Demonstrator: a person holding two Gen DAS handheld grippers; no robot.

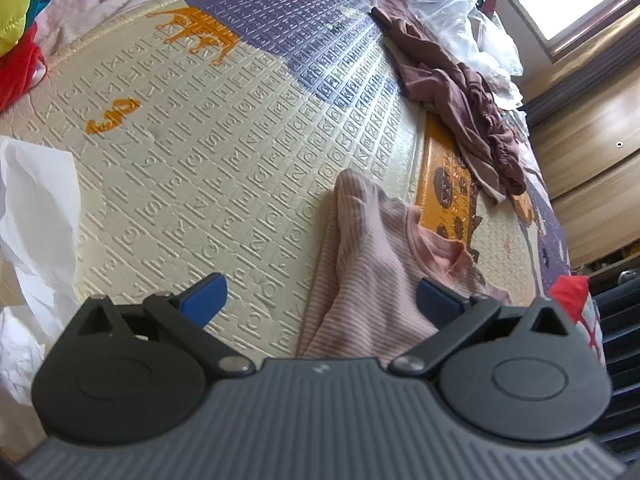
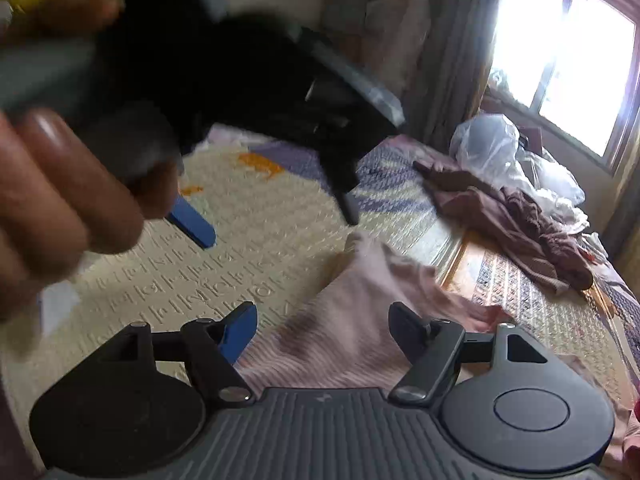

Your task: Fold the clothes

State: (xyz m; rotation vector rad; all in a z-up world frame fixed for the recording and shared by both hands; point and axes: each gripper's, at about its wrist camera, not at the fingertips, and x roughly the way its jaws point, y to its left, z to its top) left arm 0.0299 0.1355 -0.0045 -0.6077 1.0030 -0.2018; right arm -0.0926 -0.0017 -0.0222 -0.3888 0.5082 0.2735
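Pink ribbed knit top (image 1: 372,256) lies rumpled on a cream foam play mat (image 1: 208,160) embossed with letters, which seems to cover a bed. In the left wrist view the top sits just ahead of the left gripper (image 1: 320,300), bunched into a ridge with its neckline turned toward the right side of the picture. The left jaws stand wide apart and empty; the cloth lies between and beyond them, but the pads do not press on it. In the right wrist view the right gripper (image 2: 322,332) hovers over the same pink top, its jaws also spread and released, nothing clamped. A blurred hand (image 2: 60,200) holding the other gripper fills the upper left of that view.

Further back on the mat, well apart from the pink top, a brown garment (image 1: 460,96) lies in a crumpled heap beside clear plastic bags (image 1: 452,12) near a bright window (image 2: 560,60). White paper or plastic (image 1: 36,208) sits at the mat's left edge, and bright red and yellow fabric (image 1: 20,20) shows in the far corner.

The top looks light, soft and limp. It will likely sag and stretch rather than hold a shape, so it probably needs spreading flat first. Good places to pinch appear to be the shoulder seams beside the neckline, or the hem corners, one per gripper.
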